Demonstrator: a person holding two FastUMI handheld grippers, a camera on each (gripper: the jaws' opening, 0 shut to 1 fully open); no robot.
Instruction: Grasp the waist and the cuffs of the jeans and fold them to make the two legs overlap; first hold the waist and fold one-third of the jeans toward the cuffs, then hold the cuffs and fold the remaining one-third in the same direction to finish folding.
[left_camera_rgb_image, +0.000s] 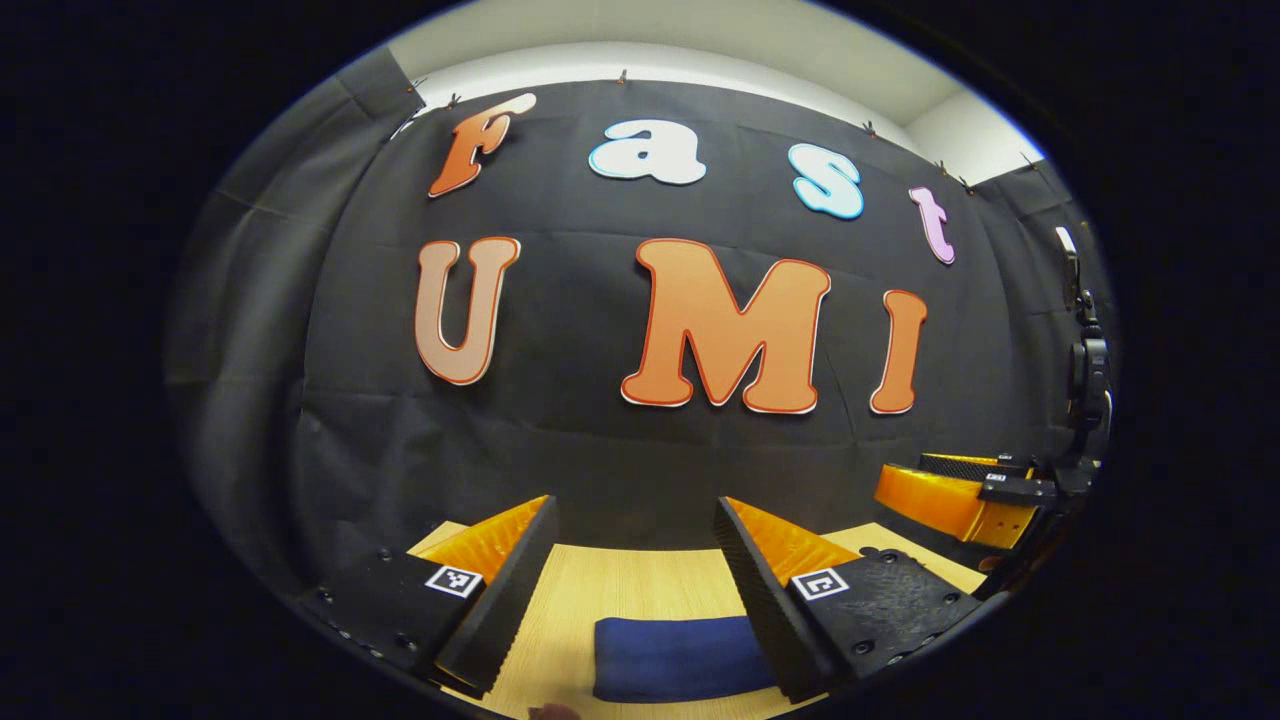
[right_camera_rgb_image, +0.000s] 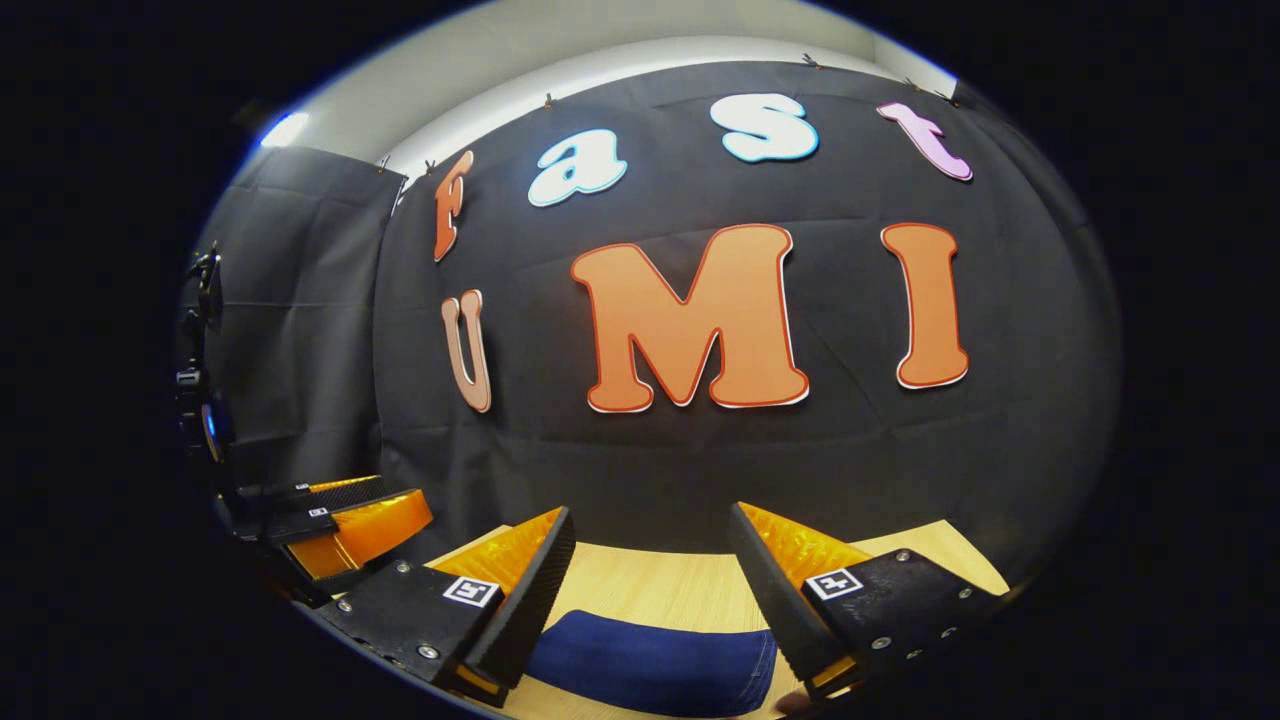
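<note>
The jeans (left_camera_rgb_image: 672, 658) are dark blue and lie folded in a compact bundle on the light wooden table (left_camera_rgb_image: 640, 580), low in the left gripper view. My left gripper (left_camera_rgb_image: 635, 530) hovers above them, open, with nothing between its fingers. In the right gripper view the same folded jeans (right_camera_rgb_image: 650, 662) lie below my right gripper (right_camera_rgb_image: 650, 540), which is also open and apart from the cloth. The right gripper (left_camera_rgb_image: 950, 495) shows at the far right of the left gripper view. The left gripper (right_camera_rgb_image: 345, 525) shows at the lower left of the right gripper view.
The booth's black cloth wall (left_camera_rgb_image: 640, 330) rises just behind the table's far edge. A dark stand with mounted gear (left_camera_rgb_image: 1085, 370) stands at the right of the left gripper view. Bare table (right_camera_rgb_image: 680, 590) lies between the jeans and the wall.
</note>
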